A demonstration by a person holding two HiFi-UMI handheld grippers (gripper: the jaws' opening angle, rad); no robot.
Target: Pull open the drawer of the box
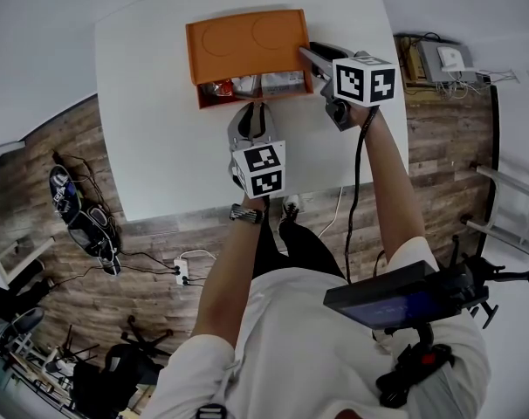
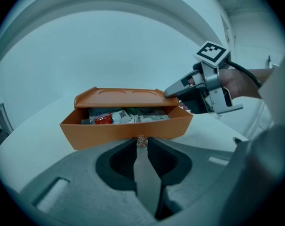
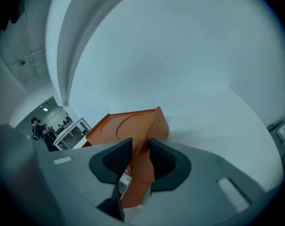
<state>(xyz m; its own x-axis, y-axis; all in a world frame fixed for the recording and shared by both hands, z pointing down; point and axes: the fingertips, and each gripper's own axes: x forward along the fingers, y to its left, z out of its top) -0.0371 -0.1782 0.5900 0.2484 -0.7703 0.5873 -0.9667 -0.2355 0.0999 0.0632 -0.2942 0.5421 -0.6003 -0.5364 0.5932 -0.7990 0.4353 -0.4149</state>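
An orange box (image 1: pixel 247 44) stands on the white table (image 1: pixel 160 155). Its drawer (image 1: pixel 251 85) is slid out toward me, and several packets (image 2: pixel 119 117) show inside. My left gripper (image 1: pixel 250 119) is at the middle of the drawer front (image 2: pixel 109 133), shut on the small clear knob (image 2: pixel 141 141). At the box's right near corner, my right gripper (image 1: pixel 311 58) has one finger on top of the lid. In the right gripper view the orange box wall (image 3: pixel 141 140) fills the gap between the jaws of the right gripper (image 3: pixel 140 150). The left gripper view shows the right gripper (image 2: pixel 173 91) clamped on that corner.
The table's near edge lies just behind my left hand. A power strip with cables (image 1: pixel 182 269) and dark gear (image 1: pixel 85 216) lie on the wood floor at left. A shelf with devices (image 1: pixel 443 59) stands to the right of the table.
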